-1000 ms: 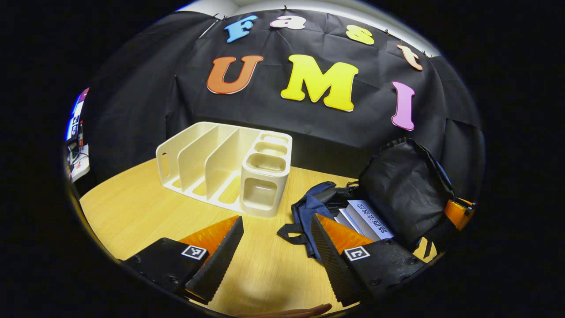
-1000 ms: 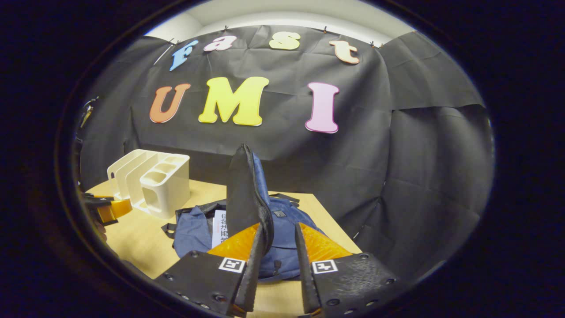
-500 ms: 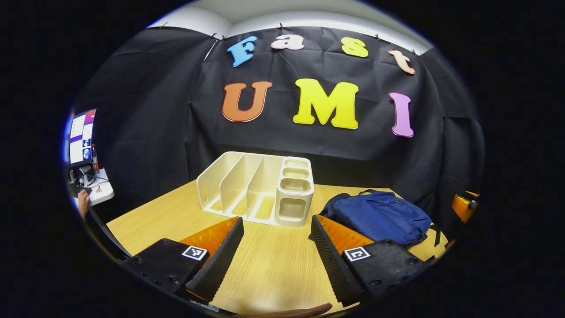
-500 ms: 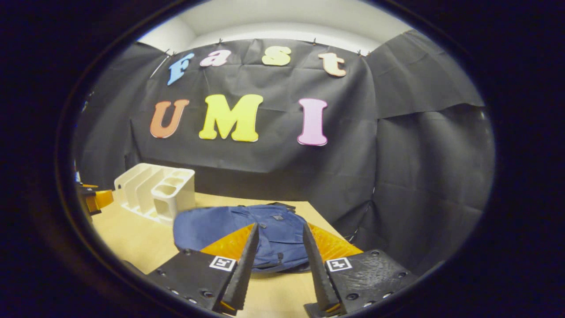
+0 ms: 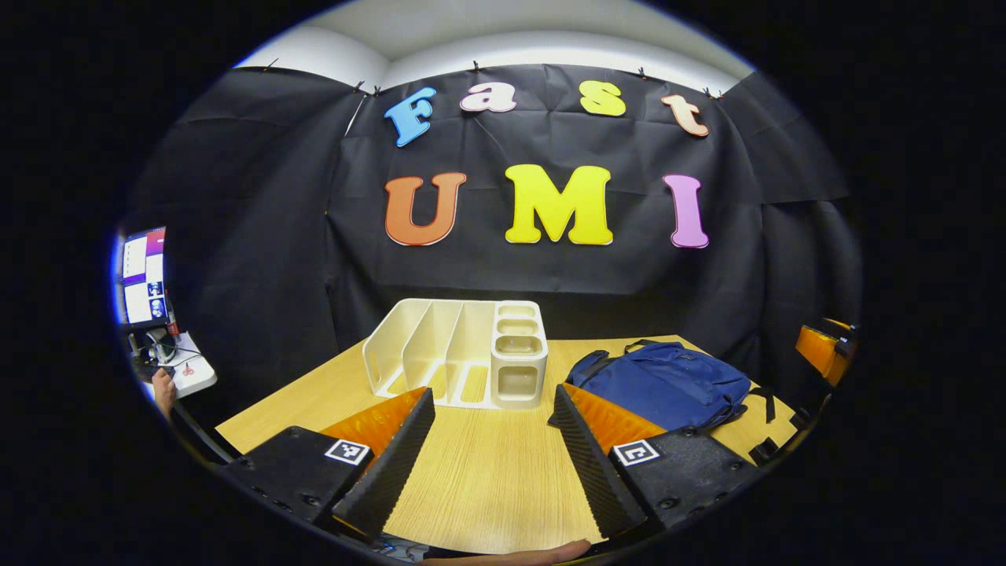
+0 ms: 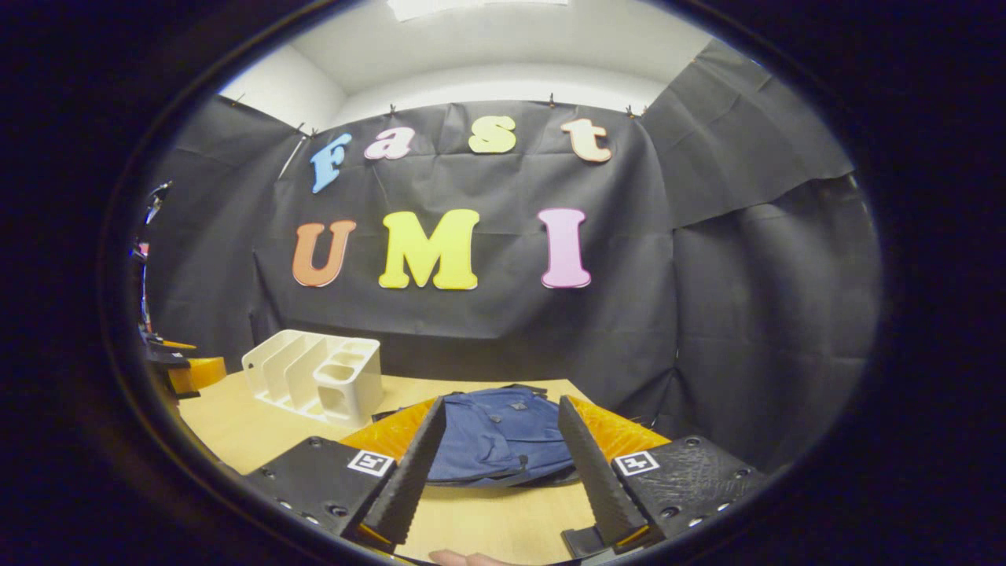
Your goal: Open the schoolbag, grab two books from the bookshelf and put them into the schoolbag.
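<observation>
A blue schoolbag (image 5: 668, 381) lies flat on the wooden table (image 5: 487, 479), its flap down; the right gripper view has the schoolbag (image 6: 495, 436) straight ahead. No book shows on it or beside it. Left of it stands a cream bookshelf (image 5: 460, 352) with bare slots, the same bookshelf (image 6: 318, 376) at the left in the right gripper view. My left gripper (image 5: 491, 417) is open above the table, short of the shelf and bag. My right gripper (image 6: 501, 428) is open, held back from the bag with nothing between its fingers. It also sits at the right edge of the left gripper view (image 5: 821, 350).
Black cloth walls close the booth behind and to the right of the table. A small side desk with a monitor (image 5: 141, 275) and a person's hand (image 5: 163, 389) is at the far left. The left gripper (image 6: 189, 369) is at the left edge of the right gripper view.
The right gripper let go of the raised bag flap, which fell shut over the books. Both grippers drew back and up from the bag; the right one opened wider.
</observation>
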Demonstrator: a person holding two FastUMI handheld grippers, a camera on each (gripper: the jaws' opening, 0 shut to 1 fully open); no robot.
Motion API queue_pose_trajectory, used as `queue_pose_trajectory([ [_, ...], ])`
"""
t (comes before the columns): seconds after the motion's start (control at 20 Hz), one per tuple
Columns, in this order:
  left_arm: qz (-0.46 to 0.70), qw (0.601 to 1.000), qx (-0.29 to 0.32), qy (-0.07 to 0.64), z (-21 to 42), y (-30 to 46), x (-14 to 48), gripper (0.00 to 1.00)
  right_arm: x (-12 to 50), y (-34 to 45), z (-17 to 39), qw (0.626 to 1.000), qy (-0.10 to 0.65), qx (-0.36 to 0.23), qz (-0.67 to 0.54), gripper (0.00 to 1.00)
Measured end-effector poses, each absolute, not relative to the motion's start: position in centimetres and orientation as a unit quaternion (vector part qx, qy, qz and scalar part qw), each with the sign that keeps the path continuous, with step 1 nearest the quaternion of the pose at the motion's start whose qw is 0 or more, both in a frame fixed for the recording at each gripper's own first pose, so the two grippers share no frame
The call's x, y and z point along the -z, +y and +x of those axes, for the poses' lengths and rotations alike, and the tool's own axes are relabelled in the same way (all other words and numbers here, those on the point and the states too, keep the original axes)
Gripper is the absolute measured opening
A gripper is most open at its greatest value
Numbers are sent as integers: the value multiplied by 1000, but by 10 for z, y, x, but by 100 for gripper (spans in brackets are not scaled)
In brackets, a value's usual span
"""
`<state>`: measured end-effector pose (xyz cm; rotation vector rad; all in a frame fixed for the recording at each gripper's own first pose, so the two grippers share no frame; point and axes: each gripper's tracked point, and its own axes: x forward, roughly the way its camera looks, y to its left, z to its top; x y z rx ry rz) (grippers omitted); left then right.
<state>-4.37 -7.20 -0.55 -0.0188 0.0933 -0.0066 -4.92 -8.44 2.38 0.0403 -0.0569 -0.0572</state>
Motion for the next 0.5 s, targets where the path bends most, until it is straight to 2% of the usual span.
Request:
queue_pose_trajectory([
  [0.15, -5, 1000, -1, 22, -61, -68, -11, 96, -45, -77, -69, 997, -63, 31, 21, 95],
  [0.35, 8, 1000, -10, -3, -83, -64, -24, 96, -50, -67, -90, 995, -97, 30, -9, 95],
  [0.5, 1, 1000, 5, -18, -89, -75, -32, 96, -38, -61, -89, 996, -83, 13, -4, 98],
])
